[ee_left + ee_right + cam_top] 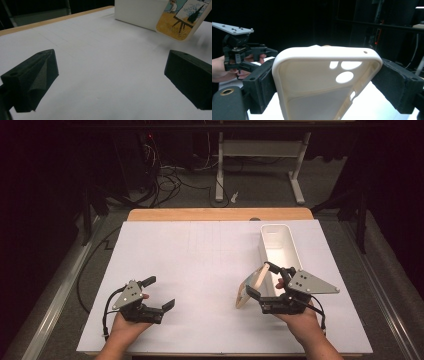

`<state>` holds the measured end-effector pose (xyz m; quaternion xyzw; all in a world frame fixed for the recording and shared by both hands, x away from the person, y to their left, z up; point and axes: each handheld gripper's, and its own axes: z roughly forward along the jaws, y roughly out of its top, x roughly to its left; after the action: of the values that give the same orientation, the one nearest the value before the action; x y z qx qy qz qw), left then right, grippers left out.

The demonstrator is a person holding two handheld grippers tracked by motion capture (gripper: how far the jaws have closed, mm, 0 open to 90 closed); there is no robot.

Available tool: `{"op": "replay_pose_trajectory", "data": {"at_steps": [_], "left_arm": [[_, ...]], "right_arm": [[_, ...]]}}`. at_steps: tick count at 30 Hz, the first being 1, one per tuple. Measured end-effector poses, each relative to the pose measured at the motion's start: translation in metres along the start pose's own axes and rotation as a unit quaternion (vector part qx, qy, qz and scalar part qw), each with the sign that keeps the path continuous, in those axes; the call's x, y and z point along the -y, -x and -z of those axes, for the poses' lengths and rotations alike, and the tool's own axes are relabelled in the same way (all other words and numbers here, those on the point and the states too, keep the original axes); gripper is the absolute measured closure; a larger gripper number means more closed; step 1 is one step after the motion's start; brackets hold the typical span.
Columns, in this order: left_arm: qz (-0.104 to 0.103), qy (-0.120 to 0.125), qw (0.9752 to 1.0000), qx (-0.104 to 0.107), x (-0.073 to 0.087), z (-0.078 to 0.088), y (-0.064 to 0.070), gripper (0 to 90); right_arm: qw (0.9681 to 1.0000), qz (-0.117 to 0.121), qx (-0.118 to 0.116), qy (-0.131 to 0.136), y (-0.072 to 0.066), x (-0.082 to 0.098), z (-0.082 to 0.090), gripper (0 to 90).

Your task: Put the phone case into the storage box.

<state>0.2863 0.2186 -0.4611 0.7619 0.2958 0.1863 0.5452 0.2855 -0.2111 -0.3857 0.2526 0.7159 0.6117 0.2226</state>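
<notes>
While the person's two hands rest near the front edge of the white table (200,270), the right gripper (260,282) holds a phone case (248,287) up off the surface, its jaws pinching the case by its two long sides. From the right gripper view the case (312,82) shows its pale hollow inside, with the camera cut-outs near the top, and the black pads press against both edges. From the left gripper view the printed back of the case (183,18) faces out: a painter at an easel in a yellow field.

Just behind and to the right of the case stands a long white bin (280,247), running away from the person toward the far edge of the table. Its inside looks bare as far as I can see from above. The case hangs close to the bin's near end, outside it, tilted on edge.

The left gripper (159,292) sits well apart on the other side, low over the table, its jaws spread wide with nothing between them. The stretch of white surface between the two grippers lies open, so nothing stands between the case and the bin.

Beyond the table's wooden far edge (220,214), cables (170,182) sprawl over the grey floor beside the white legs of another desk (260,160).
</notes>
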Motion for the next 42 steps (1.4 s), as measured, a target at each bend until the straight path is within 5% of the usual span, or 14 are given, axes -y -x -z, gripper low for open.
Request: {"op": "replay_pose_trajectory", "data": {"at_steps": [18,42], "left_arm": [[0.009,0.008,0.9998,-0.013,0.001,0.002,-0.001,0.3],[0.001,0.005,1.0,-0.009,0.002,0.0,0.001,0.4]], "right_arm": [[0.9976,0.011,0.057,0.038,0.004,-0.01,0.01,11.6],[0.9881,0.015,0.125,0.088,0.023,-0.031,0.04,12.0]]}}
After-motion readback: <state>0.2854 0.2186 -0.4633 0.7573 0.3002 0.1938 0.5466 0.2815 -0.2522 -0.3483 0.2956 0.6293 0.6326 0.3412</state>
